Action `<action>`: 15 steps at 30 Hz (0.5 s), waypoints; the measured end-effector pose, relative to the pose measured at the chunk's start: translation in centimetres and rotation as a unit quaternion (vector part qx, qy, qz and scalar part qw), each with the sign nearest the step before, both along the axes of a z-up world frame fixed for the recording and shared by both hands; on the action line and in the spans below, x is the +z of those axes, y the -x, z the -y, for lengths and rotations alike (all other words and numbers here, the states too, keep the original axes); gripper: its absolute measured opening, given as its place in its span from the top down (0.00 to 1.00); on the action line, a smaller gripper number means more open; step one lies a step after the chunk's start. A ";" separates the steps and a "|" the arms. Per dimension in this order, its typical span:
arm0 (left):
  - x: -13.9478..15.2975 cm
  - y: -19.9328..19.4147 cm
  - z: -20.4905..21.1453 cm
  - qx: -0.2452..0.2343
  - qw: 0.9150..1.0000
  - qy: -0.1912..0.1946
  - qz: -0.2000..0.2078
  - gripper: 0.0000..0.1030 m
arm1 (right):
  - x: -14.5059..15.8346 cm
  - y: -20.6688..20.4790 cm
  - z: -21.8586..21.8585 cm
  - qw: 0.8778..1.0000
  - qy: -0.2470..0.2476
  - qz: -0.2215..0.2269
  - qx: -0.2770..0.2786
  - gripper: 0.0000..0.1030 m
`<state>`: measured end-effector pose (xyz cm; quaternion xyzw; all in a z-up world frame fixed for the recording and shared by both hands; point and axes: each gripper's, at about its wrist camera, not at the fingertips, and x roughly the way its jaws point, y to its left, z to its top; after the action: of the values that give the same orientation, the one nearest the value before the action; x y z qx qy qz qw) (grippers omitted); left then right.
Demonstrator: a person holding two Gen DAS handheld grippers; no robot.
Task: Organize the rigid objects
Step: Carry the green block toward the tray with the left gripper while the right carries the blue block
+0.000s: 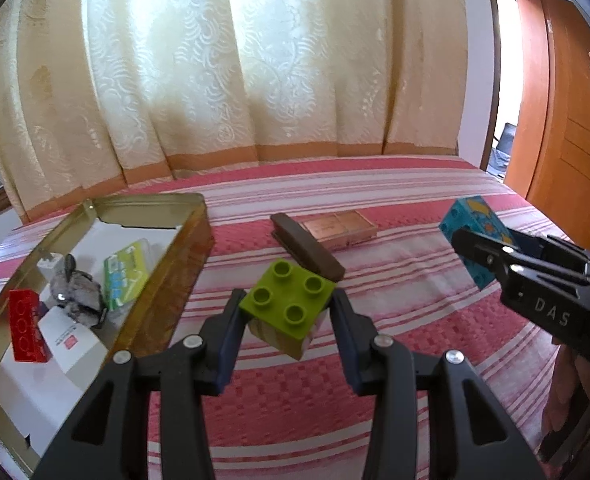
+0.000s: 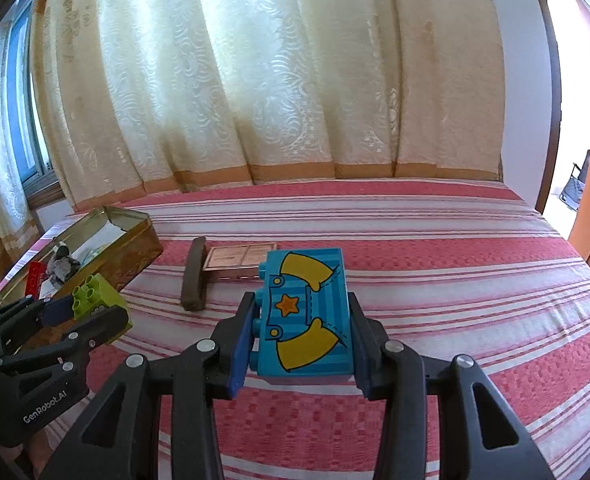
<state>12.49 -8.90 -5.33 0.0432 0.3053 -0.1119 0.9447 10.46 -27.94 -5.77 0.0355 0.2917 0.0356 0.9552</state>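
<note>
My left gripper (image 1: 287, 312) is shut on a lime green brick (image 1: 287, 300) with studs on top, held above the bed beside the open gold tin (image 1: 167, 280). It also shows in the right wrist view (image 2: 95, 300). My right gripper (image 2: 301, 320) is shut on a blue brick (image 2: 307, 312) printed with yellow sleeves and an orange star, held above the bed to the right. That brick also shows in the left wrist view (image 1: 475, 236). The tin holds a red brick (image 1: 25, 328), a green packet (image 1: 125, 276), a grey lump (image 1: 77, 294) and white cards.
A brown bar (image 1: 307, 252) and a copper palette box (image 1: 339, 228) lie on the red and white striped bedspread (image 1: 415, 340) beyond the green brick. A cream curtain hangs behind the bed. An orange door stands at the right.
</note>
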 end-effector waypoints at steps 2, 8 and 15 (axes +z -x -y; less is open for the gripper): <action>0.2 0.3 -0.1 0.002 1.000 -0.001 0.007 0.59 | 0.0 0.1 -0.5 1.000 0.000 0.001 0.004 0.57; 0.6 1.1 -0.4 0.010 1.000 -0.002 0.028 0.59 | 0.2 0.5 -1.6 1.000 0.003 0.007 0.012 0.57; 0.8 1.6 -1.2 0.018 0.999 0.008 0.036 0.59 | 0.2 0.6 -2.8 1.000 0.007 0.008 0.020 0.57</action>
<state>10.90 -7.74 -4.56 0.0342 0.2710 -0.0961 0.9571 9.82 -25.16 -5.53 0.0226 0.2847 0.0529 0.9569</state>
